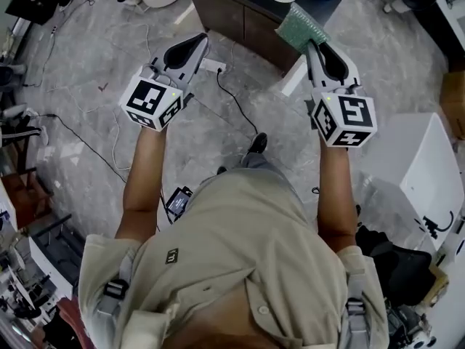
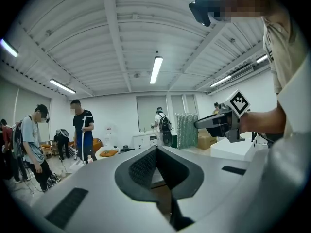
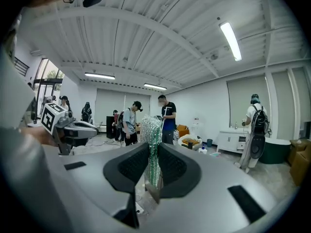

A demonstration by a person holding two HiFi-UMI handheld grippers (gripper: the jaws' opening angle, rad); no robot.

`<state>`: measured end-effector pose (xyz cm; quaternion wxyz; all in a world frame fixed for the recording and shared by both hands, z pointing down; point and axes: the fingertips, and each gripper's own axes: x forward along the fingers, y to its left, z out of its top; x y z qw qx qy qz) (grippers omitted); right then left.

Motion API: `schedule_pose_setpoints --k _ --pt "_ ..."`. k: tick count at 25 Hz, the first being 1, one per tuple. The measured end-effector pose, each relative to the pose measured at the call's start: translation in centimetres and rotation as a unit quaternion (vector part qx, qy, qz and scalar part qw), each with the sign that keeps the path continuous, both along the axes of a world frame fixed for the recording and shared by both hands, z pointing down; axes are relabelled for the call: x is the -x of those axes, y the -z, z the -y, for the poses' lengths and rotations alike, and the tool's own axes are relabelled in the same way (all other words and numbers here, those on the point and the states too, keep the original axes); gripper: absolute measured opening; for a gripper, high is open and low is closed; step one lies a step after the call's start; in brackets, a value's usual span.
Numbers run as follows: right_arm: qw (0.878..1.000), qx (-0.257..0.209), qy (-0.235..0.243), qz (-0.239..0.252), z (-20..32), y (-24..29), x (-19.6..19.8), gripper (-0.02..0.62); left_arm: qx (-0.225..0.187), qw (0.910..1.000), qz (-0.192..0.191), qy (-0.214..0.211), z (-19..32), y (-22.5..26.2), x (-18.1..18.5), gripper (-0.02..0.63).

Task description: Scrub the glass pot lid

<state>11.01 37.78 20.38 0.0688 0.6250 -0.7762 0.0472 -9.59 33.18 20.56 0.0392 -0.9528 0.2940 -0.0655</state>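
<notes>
Head view: the person holds both tools out over a grey marbled floor (image 1: 80,71).

The left tool (image 1: 201,40), upper left of centre, has its jaws together, nothing between them. In the left gripper view the ribbed black pads (image 2: 143,166) meet at the tip of the left tool (image 2: 156,151).

The right tool (image 1: 313,46), upper right, is clamped on a sponge (image 1: 300,26). It is a green, flat rectangular slab with a shiny bubbly mesh surface, and it sticks out past the jaw tips. In the right gripper view the sponge (image 3: 151,140) stands upright, pinched edge-on between the dark textured pads (image 3: 131,165) of the right tool (image 3: 152,166). In the left gripper view it sits right of centre, the sponge (image 2: 186,130) on the right tool's tip.

Each tool carries a white cube (image 1: 151,102) with black square markers.

A thin black cable (image 1: 236,104) snakes across the floor from a white power strip (image 1: 213,65). A dark counter (image 1: 240,17) sits at top centre, and a white boxy unit (image 1: 418,169) at the right edge.
</notes>
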Motion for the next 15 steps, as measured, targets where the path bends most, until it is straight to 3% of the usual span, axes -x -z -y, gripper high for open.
schedule_pose_setpoints --k 7,15 --pt "1.000 -0.004 0.024 0.010 6.0 -0.2 -4.9 0.074 -0.006 0.9996 0.014 0.026 4.7 0.2 -4.5 0.014" --pt "1.000 -0.010 0.017 0.022 9.3 0.2 -9.0 0.074 -0.010 0.9994 0.018 0.028 7.9 1.0 -7.4 0.014"
